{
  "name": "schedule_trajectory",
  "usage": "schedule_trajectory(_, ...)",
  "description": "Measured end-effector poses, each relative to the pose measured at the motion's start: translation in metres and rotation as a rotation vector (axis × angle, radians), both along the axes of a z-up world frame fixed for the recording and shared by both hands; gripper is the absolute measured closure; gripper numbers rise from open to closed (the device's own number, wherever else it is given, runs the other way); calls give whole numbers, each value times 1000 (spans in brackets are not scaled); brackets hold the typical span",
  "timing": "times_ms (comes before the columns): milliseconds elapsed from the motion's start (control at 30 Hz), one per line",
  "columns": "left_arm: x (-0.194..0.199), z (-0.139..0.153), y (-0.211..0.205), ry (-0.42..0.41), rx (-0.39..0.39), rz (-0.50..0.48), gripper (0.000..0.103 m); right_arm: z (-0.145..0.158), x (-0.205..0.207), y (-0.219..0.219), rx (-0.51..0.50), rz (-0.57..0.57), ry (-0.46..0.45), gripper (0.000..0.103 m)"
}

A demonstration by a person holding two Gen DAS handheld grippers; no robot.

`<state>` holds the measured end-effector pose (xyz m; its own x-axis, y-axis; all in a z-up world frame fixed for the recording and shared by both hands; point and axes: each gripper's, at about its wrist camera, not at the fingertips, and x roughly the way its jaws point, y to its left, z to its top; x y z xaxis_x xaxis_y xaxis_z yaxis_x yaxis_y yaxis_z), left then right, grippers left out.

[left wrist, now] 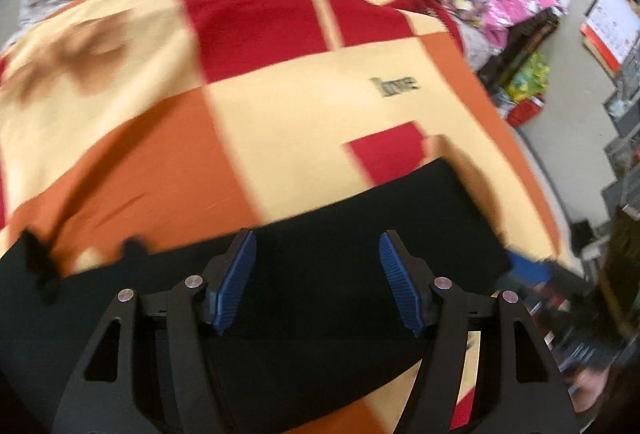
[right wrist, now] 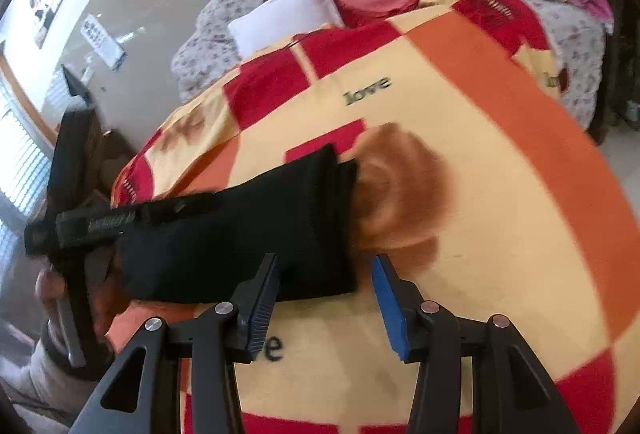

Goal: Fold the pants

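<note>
The black pants (right wrist: 240, 234) lie on the bed (right wrist: 500, 194), near its near edge, already doubled into a compact slab with stacked layers showing at one end. Judging by that, most folding looks done; perhaps one more fold or a tidy-up is left. The left gripper (left wrist: 318, 282) and right gripper (right wrist: 324, 308) both have fingers apart, holding nothing. Blur hides seams, and the pants' left end is obscured.
</note>
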<state>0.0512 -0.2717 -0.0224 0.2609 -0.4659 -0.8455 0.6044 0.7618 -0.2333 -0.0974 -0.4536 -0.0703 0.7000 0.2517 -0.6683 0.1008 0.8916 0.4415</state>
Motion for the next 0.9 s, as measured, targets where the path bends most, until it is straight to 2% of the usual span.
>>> schedule_trajectory(167,7,-2,-56,-16,49,-74,35,-5,6,9,-3,36,-41,56)
schedule_trajectory(467,1,-15,-118,3,111,-211,34,-11,7,3,83,39,-89,55)
schedule_trajectory(533,-3,-16,-127,-33,140,-235,31,-11,9,3,93,35,-91,55)
schedule_trajectory(667,-16,-19,-137,-126,180,-294,33,-11,13,2,118,12,-94,55)
schedule_trajectory(700,-17,-20,-135,-132,166,-303,42,-11,15,2,120,-7,-92,61)
schedule_trajectory(733,-18,-18,-134,-134,152,-314,57,-12,16,2,113,-15,-84,73)
schedule_trajectory(800,-15,-17,-129,-113,132,-320,75,-14,22,2,130,-14,-73,84)
schedule_trajectory(900,-6,-12,-119,-60,82,-301,83,-1,24,9,107,-6,-101,88)
